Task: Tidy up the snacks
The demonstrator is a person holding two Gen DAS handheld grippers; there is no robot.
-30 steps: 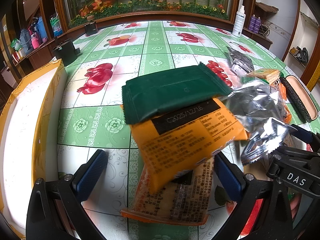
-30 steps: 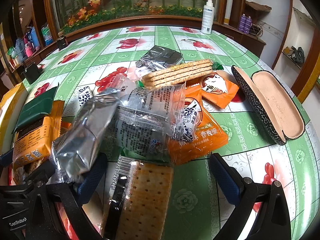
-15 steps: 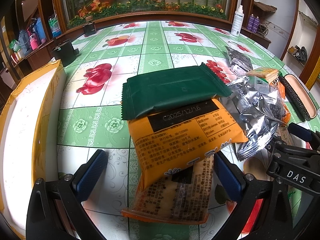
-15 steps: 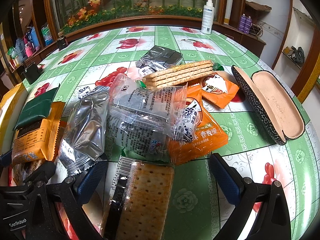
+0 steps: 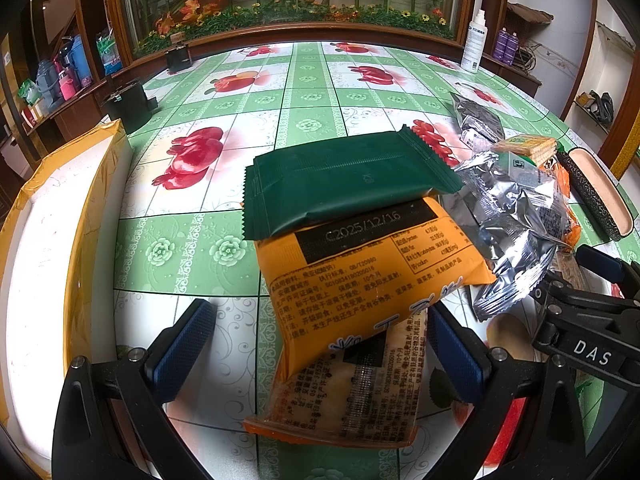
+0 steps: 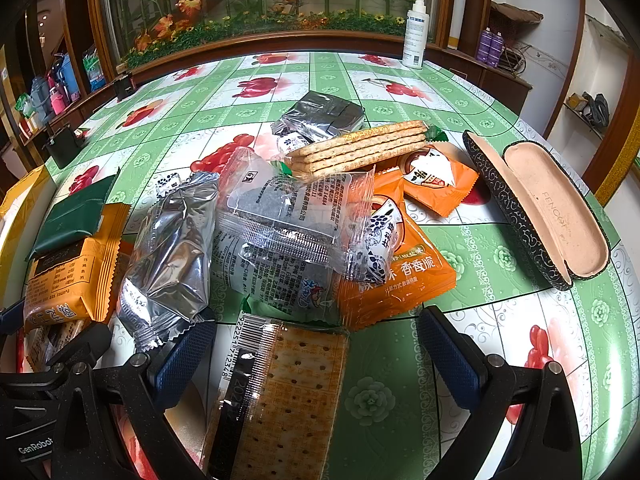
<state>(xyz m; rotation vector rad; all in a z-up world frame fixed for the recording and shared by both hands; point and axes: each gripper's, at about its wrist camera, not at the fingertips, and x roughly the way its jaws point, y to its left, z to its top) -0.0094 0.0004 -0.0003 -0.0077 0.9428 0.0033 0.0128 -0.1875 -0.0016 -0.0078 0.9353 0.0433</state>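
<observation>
Both spread: left gripper [image 5: 316,344] straddles orange packet [image 5: 372,276] (likely next pick), right gripper [image 6: 316,354] over cracker pack [image 6: 288,396]; snacks piled on table [image 5: 200,256], unsorted.

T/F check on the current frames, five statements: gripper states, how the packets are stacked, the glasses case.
1. The left gripper is open, holding nothing. True.
2. The dark green packet lies under the orange packet. False: the green one overlaps on top of the orange one's far end.
3. The glasses case is open and empty. True.
4. The right gripper is shut on the silver foil packet. False: its jaws stand open; the packet rests on the table beside its left finger.
5. The cracker stack sits atop other packets. True.
</observation>
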